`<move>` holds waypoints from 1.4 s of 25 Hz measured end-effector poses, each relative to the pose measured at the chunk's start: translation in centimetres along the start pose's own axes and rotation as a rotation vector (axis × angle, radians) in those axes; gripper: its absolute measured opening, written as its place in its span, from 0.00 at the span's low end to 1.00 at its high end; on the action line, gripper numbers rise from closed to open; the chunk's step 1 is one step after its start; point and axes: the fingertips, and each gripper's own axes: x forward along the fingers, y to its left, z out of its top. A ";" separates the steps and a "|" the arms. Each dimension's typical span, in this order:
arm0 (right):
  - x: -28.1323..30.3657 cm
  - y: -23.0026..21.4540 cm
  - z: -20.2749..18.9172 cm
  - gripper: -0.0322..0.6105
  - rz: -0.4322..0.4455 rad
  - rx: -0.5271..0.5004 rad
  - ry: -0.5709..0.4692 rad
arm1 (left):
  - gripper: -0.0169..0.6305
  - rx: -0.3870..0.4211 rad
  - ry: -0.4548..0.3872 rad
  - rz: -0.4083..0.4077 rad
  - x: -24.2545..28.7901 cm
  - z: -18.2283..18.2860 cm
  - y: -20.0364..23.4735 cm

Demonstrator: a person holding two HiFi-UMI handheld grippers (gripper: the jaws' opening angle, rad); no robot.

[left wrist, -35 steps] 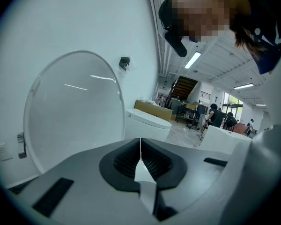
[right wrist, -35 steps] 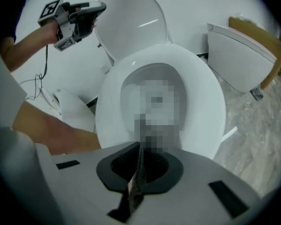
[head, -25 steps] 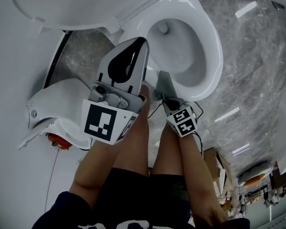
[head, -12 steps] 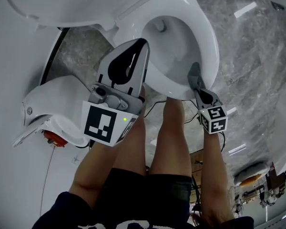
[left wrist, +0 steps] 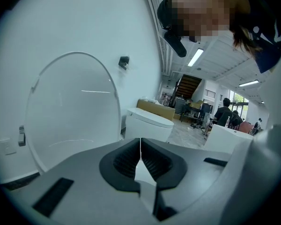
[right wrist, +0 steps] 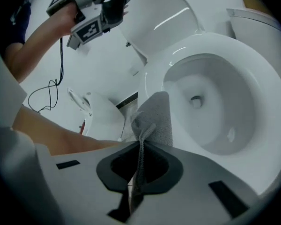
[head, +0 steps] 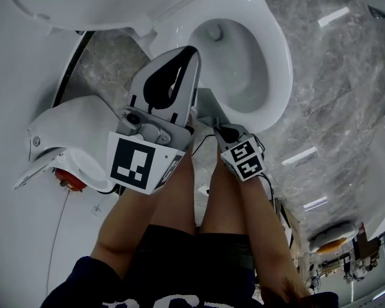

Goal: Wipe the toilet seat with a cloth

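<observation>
Right gripper (right wrist: 140, 144): jaws closed on a grey cloth (right wrist: 154, 118). A pinched fold of the fabric runs down between them, and the rest stands up past the tips as a rounded flap. In the head view this gripper (head: 219, 126) sits low and centre, and the cloth (head: 207, 104) projects from it toward the toilet.

Cloth position: its free end lies at the near-left outer edge of the toilet seat (right wrist: 253, 78). It overlaps that edge in the right gripper view, but contact cannot be confirmed. The seat (head: 283, 63) is a white ring lying down around the bowl (right wrist: 210, 102). The lid (right wrist: 159, 18) is raised behind it.

Left gripper (left wrist: 140, 149): jaws closed together, with nothing between them. It is held up, well apart from the seat, and faces the upright lid (left wrist: 75, 111). It shows large in the head view (head: 189, 56) and at the upper left of the right gripper view (right wrist: 114, 3), with a black cable (right wrist: 61, 78) hanging below it.

Surroundings: grey marbled floor (head: 346, 76). A second white toilet (left wrist: 147, 123) stands beyond the lid. A seated person (left wrist: 222, 111) is in the far background.
</observation>
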 end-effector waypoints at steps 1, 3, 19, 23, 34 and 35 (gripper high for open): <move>-0.4 -0.1 -0.5 0.08 0.000 -0.015 0.015 | 0.06 0.000 0.000 0.001 0.0 0.0 -0.1; -2.2 -1.3 -2.1 0.08 -0.012 -0.014 0.036 | 0.06 -0.003 -0.002 0.005 0.0 0.0 -0.4; -4.6 -3.2 -5.5 0.08 -0.013 -0.034 0.095 | 0.06 -0.005 -0.022 0.032 0.3 0.7 -1.6; -4.0 -2.6 -5.2 0.08 0.027 -0.126 0.150 | 0.06 -0.003 -0.014 0.033 0.2 0.7 -1.4; -12.1 -16.6 1.6 0.08 -0.274 -0.185 0.017 | 0.06 -0.016 -0.025 0.027 1.3 1.4 -2.0; -12.3 -16.8 2.0 0.08 -0.279 -0.197 0.012 | 0.06 -0.013 -0.027 0.025 1.3 1.5 -2.0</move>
